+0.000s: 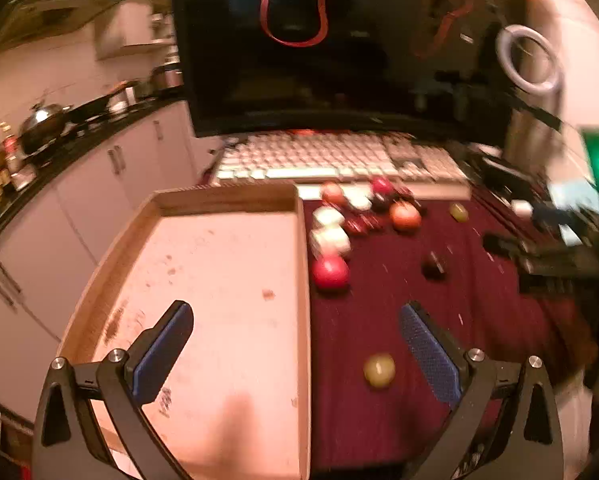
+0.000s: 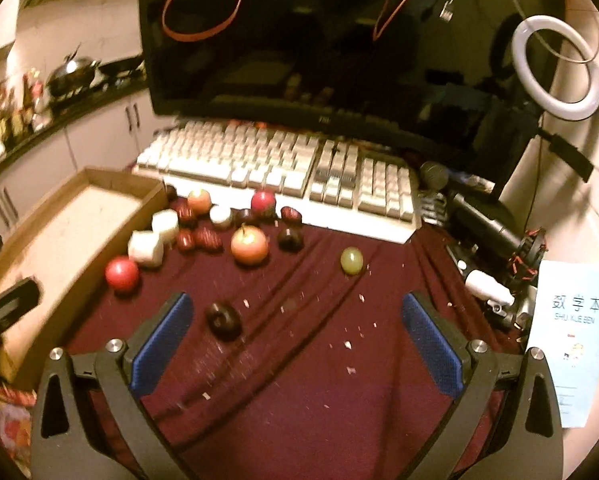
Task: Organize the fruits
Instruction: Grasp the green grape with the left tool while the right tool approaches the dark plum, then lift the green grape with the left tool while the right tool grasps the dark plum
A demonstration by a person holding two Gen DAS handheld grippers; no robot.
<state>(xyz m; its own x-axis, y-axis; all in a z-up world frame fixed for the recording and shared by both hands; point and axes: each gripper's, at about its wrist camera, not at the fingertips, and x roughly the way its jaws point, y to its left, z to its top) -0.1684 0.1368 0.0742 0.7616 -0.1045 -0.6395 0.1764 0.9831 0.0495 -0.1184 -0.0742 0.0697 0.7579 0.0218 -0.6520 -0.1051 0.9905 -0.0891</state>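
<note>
A shallow brown tray [image 1: 227,200] with a pale floor lies left of a maroon cloth [image 1: 379,420]. My left gripper [image 1: 295,312] is open and straddles the tray's right wall, nothing held; a green grape [image 1: 379,370] lies on the cloth near its right finger. Further off are a red fruit [image 1: 330,272], white chunks [image 1: 331,240], an orange apple [image 1: 405,216] and a dark plum [image 1: 434,265]. My right gripper [image 2: 295,300] hangs open over the cloth [image 2: 299,380]. The dark plum [image 2: 224,320] sits just ahead of its left finger; a green grape [image 2: 351,261], the apple [image 2: 249,245] and the red fruit [image 2: 122,274] lie beyond.
A white keyboard [image 2: 259,164] and a black monitor [image 2: 319,40] stand behind the fruit. Black gear [image 2: 483,224], a ring light [image 2: 559,68] and a blue booklet [image 2: 571,340] crowd the right. Small dark red fruits [image 2: 203,238] lie by the white chunks [image 2: 146,248]. Kitchen counter far left.
</note>
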